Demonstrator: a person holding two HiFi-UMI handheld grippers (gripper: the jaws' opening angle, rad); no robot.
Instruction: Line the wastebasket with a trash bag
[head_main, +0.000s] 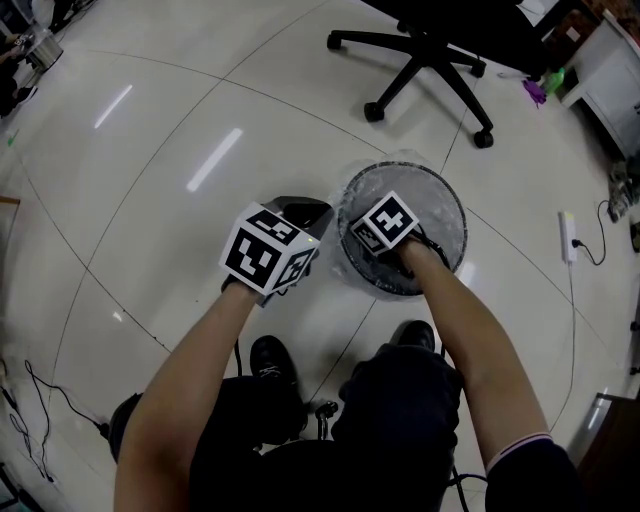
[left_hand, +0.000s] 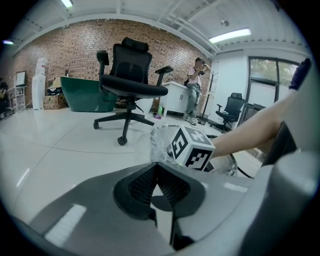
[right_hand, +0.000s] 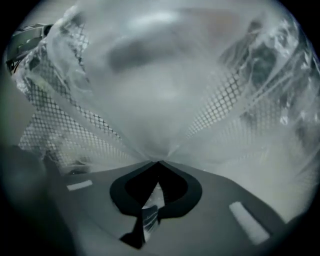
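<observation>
Pinched a gather of the clear thin plastic trash bag in the right claw, down inside the round black wire-mesh wastebasket, with mesh wall ahead and on both sides. Held the left claw pressed together on nothing, just outside the rim. Judged as seating the bag; next, probably needed releasing low and spreading its mouth over the rim.

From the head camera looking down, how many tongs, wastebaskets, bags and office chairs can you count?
Tongs: 2 (left tongs, right tongs)
Wastebasket: 1
Trash bag: 1
Office chair: 1
Total: 5
</observation>
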